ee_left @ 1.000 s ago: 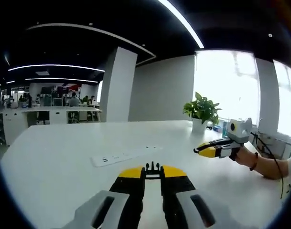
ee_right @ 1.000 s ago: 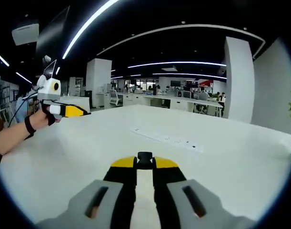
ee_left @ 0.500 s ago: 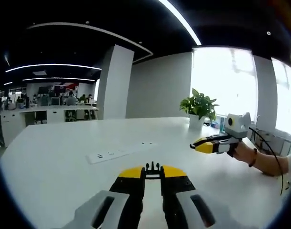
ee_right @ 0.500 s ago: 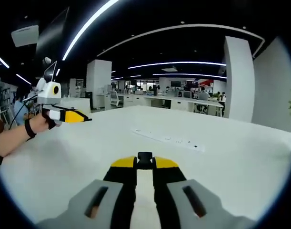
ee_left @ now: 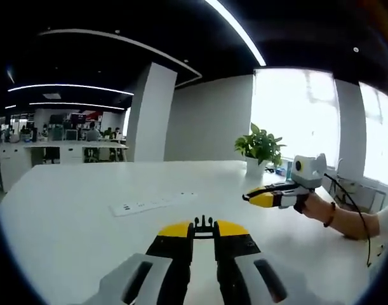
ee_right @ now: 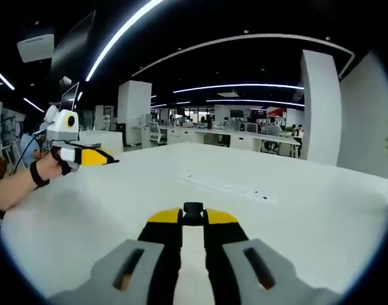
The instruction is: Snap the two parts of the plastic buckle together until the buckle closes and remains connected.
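Black plastic buckle halves sit pinched in both grippers, the pronged half (ee_left: 204,223) in the left gripper (ee_left: 204,230) and the socket half (ee_right: 193,208) in the right gripper (ee_right: 193,217), and, above the white table (ee_left: 66,203), the two have drawn slightly nearer, so mating is not yet begun.

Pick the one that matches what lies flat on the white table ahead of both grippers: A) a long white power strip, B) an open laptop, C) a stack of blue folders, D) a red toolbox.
A: a long white power strip lies flat on the white table, ahead of the left gripper and the right gripper.
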Tool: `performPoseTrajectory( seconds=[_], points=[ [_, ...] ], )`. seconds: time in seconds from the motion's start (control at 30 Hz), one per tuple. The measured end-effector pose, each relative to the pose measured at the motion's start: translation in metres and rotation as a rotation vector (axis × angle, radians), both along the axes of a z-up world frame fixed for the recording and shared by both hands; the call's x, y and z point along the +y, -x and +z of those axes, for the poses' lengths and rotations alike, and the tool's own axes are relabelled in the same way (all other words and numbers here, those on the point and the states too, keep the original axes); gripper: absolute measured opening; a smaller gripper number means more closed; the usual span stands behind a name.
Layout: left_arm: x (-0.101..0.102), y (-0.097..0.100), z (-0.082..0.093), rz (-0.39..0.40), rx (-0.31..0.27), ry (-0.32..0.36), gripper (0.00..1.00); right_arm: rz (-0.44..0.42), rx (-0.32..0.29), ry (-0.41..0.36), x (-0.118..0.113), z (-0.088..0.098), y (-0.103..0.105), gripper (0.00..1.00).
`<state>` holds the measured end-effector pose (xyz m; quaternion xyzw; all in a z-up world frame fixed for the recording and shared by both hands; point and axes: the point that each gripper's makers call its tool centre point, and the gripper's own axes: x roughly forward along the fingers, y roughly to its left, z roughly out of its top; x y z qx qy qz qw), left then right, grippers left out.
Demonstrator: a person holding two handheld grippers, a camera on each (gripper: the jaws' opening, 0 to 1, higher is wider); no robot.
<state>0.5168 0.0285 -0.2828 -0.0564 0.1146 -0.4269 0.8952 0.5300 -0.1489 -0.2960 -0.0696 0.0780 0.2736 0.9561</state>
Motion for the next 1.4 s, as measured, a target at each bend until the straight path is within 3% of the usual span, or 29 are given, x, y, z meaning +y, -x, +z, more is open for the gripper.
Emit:
performPoseTrajectory(
  seconds=[0.33, 0.6, 1.4],
  points=[
    [0.002, 0.015, -0.002, 0.004, 0.004, -0.001, 0.11, 0.009, 0.001, -0.009, 0.003, 0.000, 0.010, 0.11],
    [-0.006, 0.043, -0.002, -0.031, 0.009, 0.048, 0.11, 0.026, -0.006, 0.001, 0.010, 0.000, 0.019, 0.11],
    [0.002, 0.053, -0.013, -0.022, 0.012, 0.026, 0.11, 0.022, -0.014, -0.007, 0.004, -0.001, 0.044, 0.11]
  ],
)
